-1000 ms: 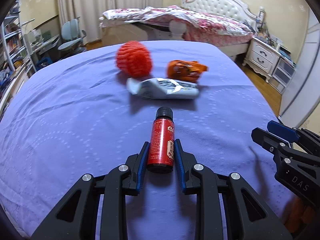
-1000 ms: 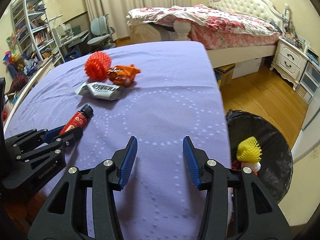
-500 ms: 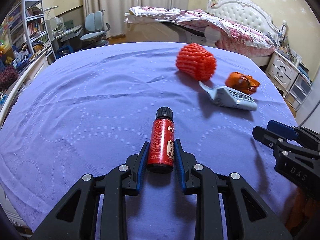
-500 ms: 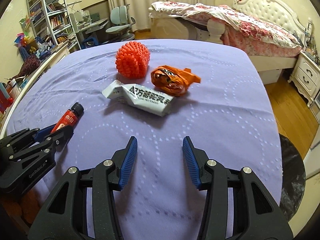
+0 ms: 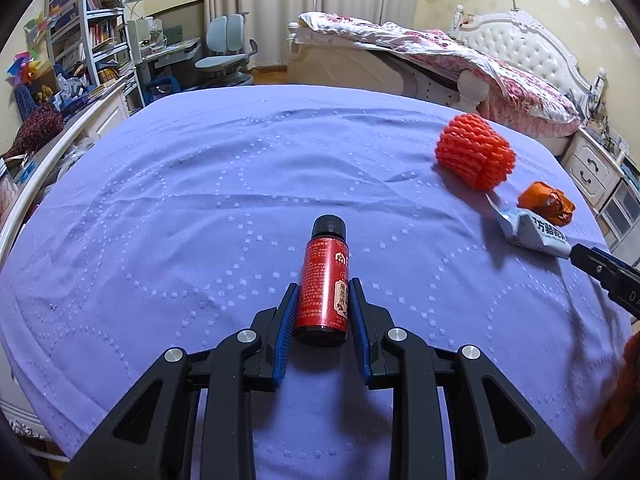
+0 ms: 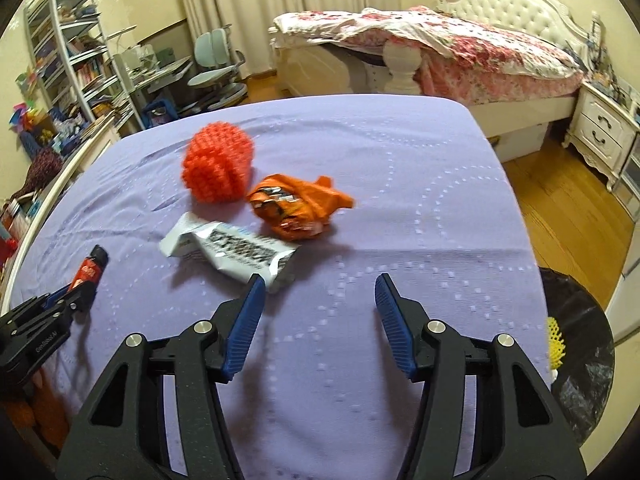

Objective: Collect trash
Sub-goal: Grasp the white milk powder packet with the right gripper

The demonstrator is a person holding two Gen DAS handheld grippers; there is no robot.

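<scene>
Left wrist view gives me the clearest look at what I am carrying: the red bottle [image 5: 322,280] with its black cap sits upright along the line of the fingers, and my left gripper [image 5: 323,312] is clamped on its lower half, blue pads pressed against both sides, above the purple cloth [image 5: 200,208] that covers the table. From that bottle, the rest of the trash lies out toward two o'clock: the red foam net [image 5: 474,151] farthest, the orange wrapper [image 5: 546,203] to its right, and the white packet [image 5: 534,232] nearest, with the tip of my other tool just touching or overlapping its end at the frame's edge; I cannot tell which. On the right wrist camera, my right gripper [image 6: 318,312] has its jaws apart, and they have just been opening wider, with nothing between the pads but bare cloth. Its left fingertip sits right at the near corner of the white packet [image 6: 230,254], which lies at about eleven o'clock from the claw. The orange wrapper [image 6: 296,208] is at twelve o'clock just beyond the packet, and the red foam net [image 6: 218,168] is behind and left of that, touching or nearly touching the wrapper. At nine o'clock I see the left tool holding the red bottle [image 6: 89,270]. At four o'clock, off the table's edge, stands the black-lined bin [image 6: 580,344] with a yellow foam net [image 6: 557,340] inside.
</scene>
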